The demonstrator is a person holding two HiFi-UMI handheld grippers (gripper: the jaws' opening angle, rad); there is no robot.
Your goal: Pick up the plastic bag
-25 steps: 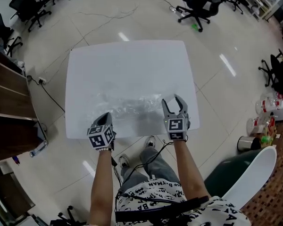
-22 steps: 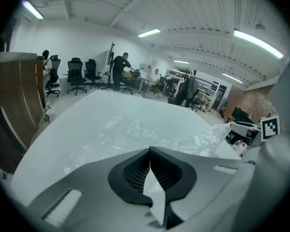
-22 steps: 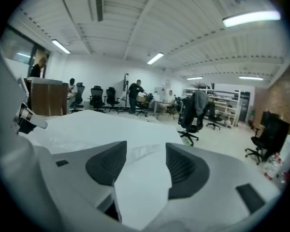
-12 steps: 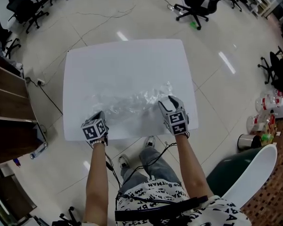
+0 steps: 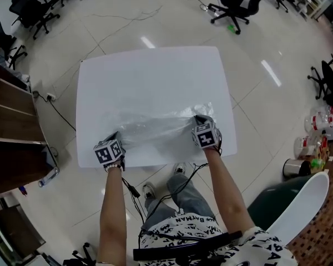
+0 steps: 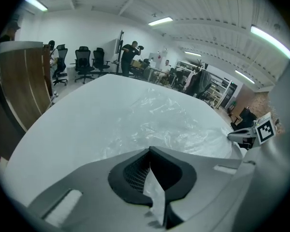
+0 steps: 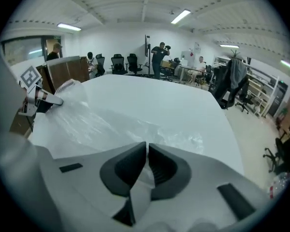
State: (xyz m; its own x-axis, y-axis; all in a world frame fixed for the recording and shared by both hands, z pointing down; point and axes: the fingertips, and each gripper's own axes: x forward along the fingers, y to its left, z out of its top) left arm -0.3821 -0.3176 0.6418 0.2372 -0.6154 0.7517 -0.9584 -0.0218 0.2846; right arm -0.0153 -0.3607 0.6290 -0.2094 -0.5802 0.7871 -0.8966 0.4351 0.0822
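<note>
Now the plastic bag (image 5: pixel 155 131) lies stretched left-to-right along the table's (image 5: pixel 150 76) near edge. The left gripper (image 5: pixel 116 141) clamps one end, and the right gripper's (image 5: pixel 200 121) fingers (image 7: pixel 127 167), just closing, pinch the other.

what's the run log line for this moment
phase: grasp | left gripper: shut on plastic bag | right gripper: jaws just closed onto plastic bag | bag: spread between both on white table

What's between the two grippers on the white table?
Head view: a crumpled clear plastic bag spans from the left gripper to the right gripper, whose jaws just closed on it.
</note>
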